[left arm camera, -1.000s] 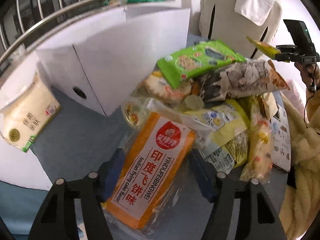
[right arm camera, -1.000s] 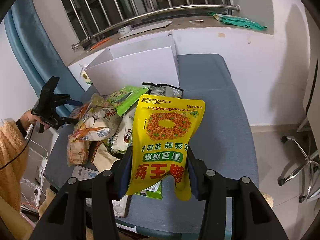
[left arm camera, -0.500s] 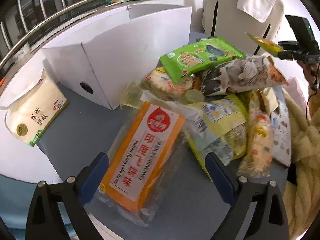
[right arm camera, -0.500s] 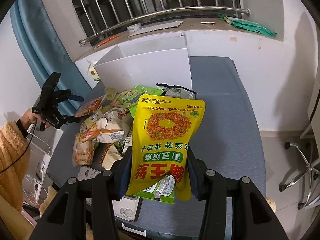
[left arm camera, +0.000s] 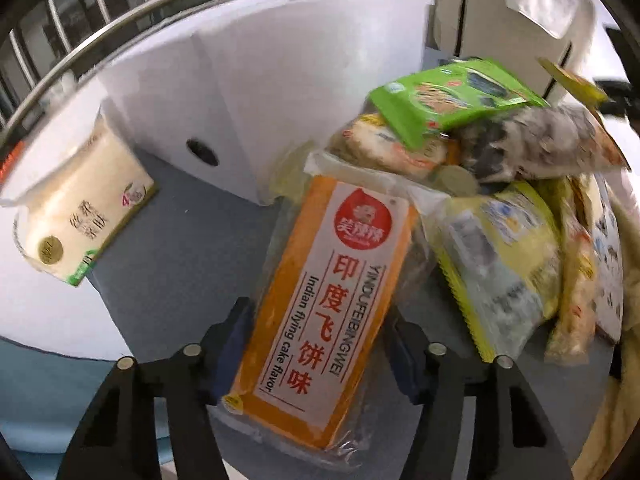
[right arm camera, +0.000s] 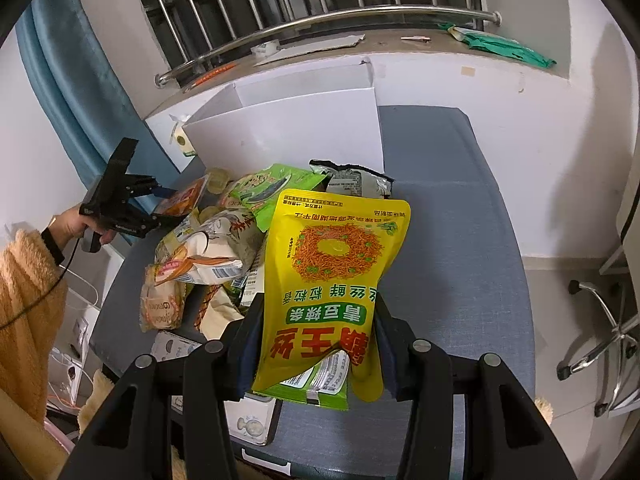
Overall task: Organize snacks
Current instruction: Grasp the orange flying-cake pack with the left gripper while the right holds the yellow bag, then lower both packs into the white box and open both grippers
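Left tongs (left arm camera: 316,336) are clamped on the orange flying cake pack (left arm camera: 320,304), its far end on the snack pile (right arm camera: 208,240) by the white box (left arm camera: 280,92). Right tongs (right arm camera: 316,344) pinch the yellow snack bag (right arm camera: 332,280) up over the worktop (right arm camera: 448,240), hiding whatever's behind it. Labels in the pile are too blurry to read.

We saw the snack pile (right arm camera: 208,248) on the table (right arm camera: 452,240), with the open box (right arm camera: 288,136) behind it against the windowsill (right arm camera: 400,50). A flat cake packet (left arm camera: 324,304) lay at the pile's left edge, between our left claw's (left arm camera: 318,340) fingers. A tissue pack (left arm camera: 76,216) stood left of the box. Our right claw (right arm camera: 316,344) held a pouch (right arm camera: 336,264) before the pile.
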Demonstrator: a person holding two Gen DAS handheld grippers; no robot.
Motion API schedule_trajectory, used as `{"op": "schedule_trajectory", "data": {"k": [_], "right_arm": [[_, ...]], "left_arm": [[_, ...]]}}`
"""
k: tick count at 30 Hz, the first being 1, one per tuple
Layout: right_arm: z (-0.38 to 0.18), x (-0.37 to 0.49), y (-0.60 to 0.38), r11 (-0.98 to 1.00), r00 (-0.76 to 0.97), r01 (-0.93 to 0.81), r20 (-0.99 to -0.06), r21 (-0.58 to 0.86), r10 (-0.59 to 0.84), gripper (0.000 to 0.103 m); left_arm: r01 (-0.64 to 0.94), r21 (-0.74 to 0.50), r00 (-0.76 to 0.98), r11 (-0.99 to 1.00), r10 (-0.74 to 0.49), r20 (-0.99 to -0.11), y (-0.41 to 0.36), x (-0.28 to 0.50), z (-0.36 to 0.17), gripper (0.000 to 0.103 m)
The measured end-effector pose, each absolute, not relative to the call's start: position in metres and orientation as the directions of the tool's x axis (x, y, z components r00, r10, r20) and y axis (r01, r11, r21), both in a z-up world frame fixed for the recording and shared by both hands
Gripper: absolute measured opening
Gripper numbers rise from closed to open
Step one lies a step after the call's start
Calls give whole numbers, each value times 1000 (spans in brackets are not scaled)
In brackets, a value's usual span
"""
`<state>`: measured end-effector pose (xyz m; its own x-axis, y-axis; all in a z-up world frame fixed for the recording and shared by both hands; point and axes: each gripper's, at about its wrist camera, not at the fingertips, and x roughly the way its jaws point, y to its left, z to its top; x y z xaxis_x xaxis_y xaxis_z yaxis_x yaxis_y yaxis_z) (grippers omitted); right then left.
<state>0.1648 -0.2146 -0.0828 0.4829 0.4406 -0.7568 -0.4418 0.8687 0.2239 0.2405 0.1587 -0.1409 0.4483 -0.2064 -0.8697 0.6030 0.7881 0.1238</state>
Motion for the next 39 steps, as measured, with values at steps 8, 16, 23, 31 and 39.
{"op": "schedule_trajectory", "data": {"k": [8,16,23,31,39], "right_arm": [[-61,186,-200,861,528,-458,-712,222,464,53],[-5,269,-138,846,588,-493,-638,204,497,53],[-1,370,-88,880,590,-455,-695,135,411,55],[-3,408,-101,908,624,-386,-678,166,389,103],[15,376,-111,864,636,-478,-616,157,464,103]], "left_arm": [[424,145,730,894,-242,-640,140,188,-49,65],[100,-96,818,990,-137,-559,122,256,25,66],[-29,-143,782,989,-67,-619,118,343,21,69],[-75,-140,726,987,-42,-687,122,385,-12,103],[6,-54,778,999,-39,-627,106,345,4,103]]}}
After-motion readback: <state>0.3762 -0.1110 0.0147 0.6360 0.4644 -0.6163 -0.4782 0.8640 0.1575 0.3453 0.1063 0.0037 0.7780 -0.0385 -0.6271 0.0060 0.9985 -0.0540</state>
